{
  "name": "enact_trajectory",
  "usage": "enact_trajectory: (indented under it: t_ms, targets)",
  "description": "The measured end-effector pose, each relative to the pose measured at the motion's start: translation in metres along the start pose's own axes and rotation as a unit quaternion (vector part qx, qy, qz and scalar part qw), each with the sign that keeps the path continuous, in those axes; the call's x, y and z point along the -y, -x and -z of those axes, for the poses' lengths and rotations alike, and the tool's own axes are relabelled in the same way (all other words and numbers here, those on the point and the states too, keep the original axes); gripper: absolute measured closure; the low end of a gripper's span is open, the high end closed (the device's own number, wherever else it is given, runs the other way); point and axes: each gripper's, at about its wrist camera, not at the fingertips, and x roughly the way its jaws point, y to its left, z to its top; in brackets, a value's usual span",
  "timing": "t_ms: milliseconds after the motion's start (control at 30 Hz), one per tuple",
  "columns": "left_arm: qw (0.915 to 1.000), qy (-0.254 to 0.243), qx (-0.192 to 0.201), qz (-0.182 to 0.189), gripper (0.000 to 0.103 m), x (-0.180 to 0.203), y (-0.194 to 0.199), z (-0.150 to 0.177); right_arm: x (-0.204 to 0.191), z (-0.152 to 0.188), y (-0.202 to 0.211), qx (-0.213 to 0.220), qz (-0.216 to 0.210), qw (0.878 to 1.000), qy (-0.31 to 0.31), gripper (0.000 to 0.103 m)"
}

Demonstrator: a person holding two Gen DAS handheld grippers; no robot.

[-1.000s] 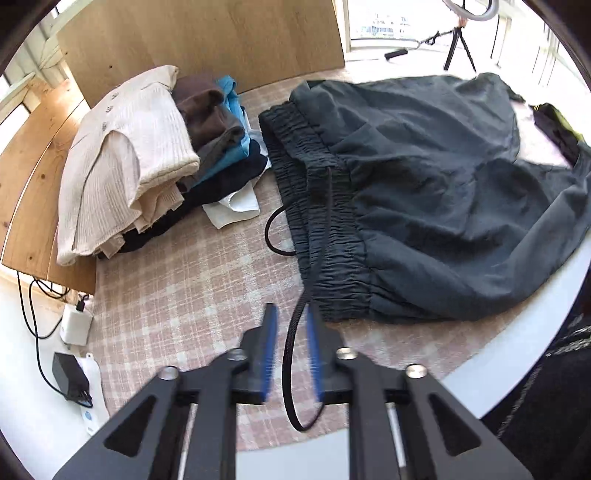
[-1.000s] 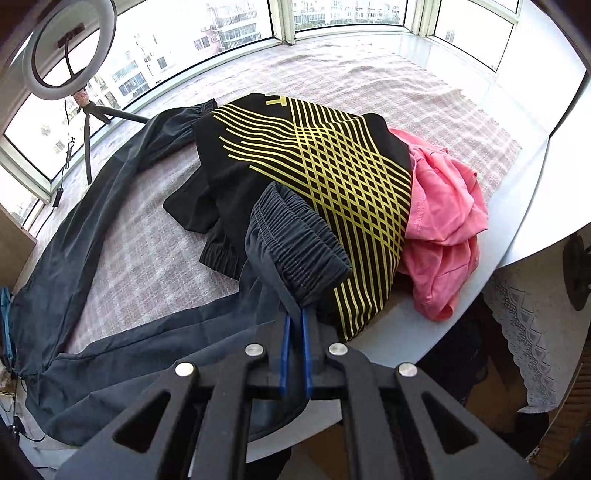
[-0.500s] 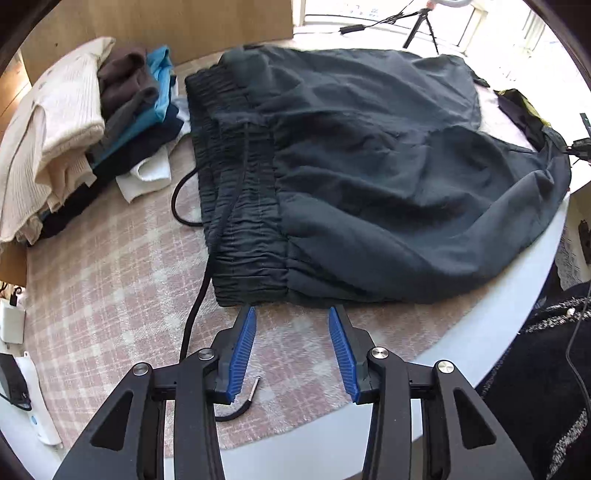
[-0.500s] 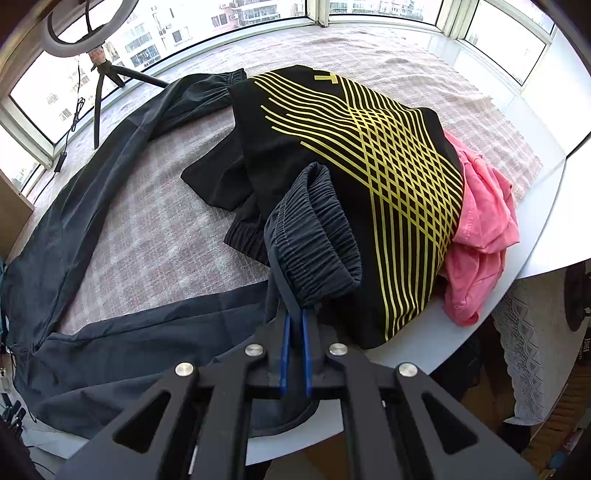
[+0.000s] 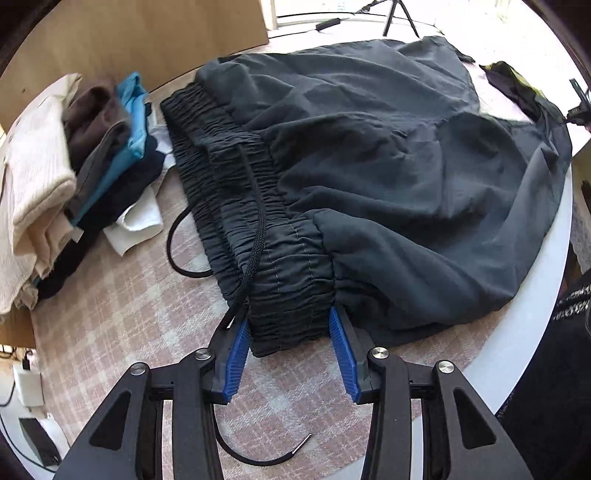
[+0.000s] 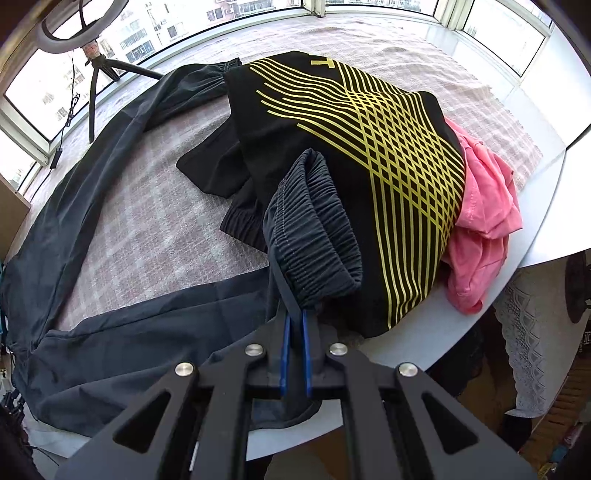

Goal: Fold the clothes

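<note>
One pair of dark grey trousers, one black top with yellow lines, one pink garment, one stack of folded clothes, one ring light and two grippers share one round table.

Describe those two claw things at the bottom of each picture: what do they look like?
Both look alike. The left gripper has two black angular arms with triangular cut-outs, round silver bolt heads at the joints, and bright blue ribbed pads lining the inner faces of its fingers. The right gripper shows the same black frame, silver bolts and blue pads. No markings, sleeves or gripper cables show.
</note>
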Motion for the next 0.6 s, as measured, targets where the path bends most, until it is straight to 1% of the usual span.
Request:
enact_trajectory:
  t_ms: [33, 67, 100, 167, 267, 367, 433, 533, 600]
  targets:
    - [0.9997, -0.018, -0.006, -0.013, 0.077, 0.006, -0.001, -0.001, 0.0, 0.0, -0.001, 0.0, 0.0, 1.0, 0.0, 0.097]
    - [0.9997, -0.016, -0.008, -0.014, 0.086, 0.007, 0.001, -0.002, -0.001, 0.0, -0.002, 0.001, 0.001, 1.0, 0.0, 0.097]
    - [0.9998, -0.014, -0.01, -0.014, 0.087, 0.007, 0.004, -0.003, -0.002, -0.001, -0.002, 0.002, 0.002, 1.0, 0.001, 0.097]
    - [0.9998, 0.02, -0.001, 0.01, 0.097, 0.0, 0.019, -0.004, -0.003, -0.001, 0.0, 0.008, 0.001, 1.0, 0.002, 0.097]
    - [0.9982, 0.057, 0.019, 0.001, 0.097, -0.009, 0.047, -0.003, 0.001, -0.004, 0.013, 0.03, -0.012, 0.999, -0.013, 0.097]
    - [0.9956, 0.087, 0.033, 0.004, 0.097, -0.033, 0.069, 0.003, 0.012, -0.011, 0.031, 0.059, -0.029, 0.997, -0.039, 0.098]
    - [0.994, 0.106, 0.028, 0.004, 0.097, -0.042, 0.071, 0.008, 0.018, -0.015, 0.041, 0.074, -0.032, 0.995, -0.05, 0.098]
    - [0.9917, 0.128, 0.012, -0.003, 0.097, -0.05, 0.068, 0.01, 0.015, -0.022, 0.036, 0.059, -0.013, 0.998, -0.033, 0.098]
    - [0.9893, 0.146, 0.009, -0.005, 0.097, -0.058, 0.066, 0.002, 0.023, -0.03, 0.042, 0.073, -0.043, 0.994, -0.064, 0.098]
